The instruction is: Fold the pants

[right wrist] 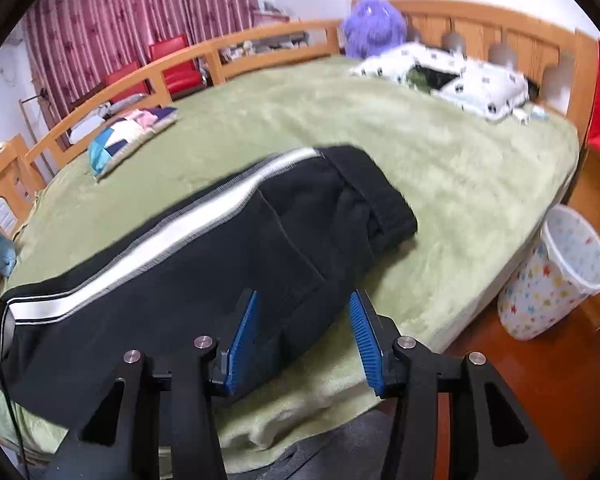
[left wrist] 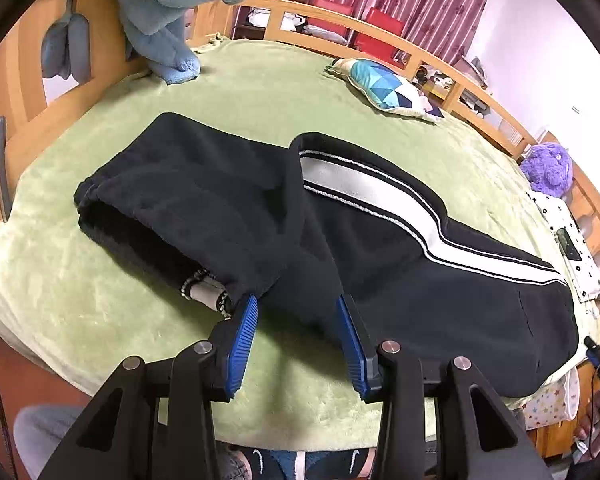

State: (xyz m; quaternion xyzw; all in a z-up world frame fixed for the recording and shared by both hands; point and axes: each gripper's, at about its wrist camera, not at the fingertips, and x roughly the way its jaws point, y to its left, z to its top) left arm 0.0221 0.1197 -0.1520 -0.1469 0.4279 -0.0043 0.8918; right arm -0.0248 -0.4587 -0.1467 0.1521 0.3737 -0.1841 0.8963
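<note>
Green plush blanket (left wrist: pixel 284 92) covers the wooden-railed bed, and I see the black pants (left wrist: pixel 228 208) with a white side stripe lying folded across it. My left gripper (left wrist: pixel 298 312) stands with jaws apart over the near fold edge, cloth between the blue pads but not pinched. My right gripper (right wrist: pixel 304 312) is likewise parted above the pants (right wrist: pixel 204 256) near the waistband. A patchwork pillow (left wrist: pixel 388 88) sits at one o'clock, a starred bin (right wrist: pixel 556 272) at three.
</note>
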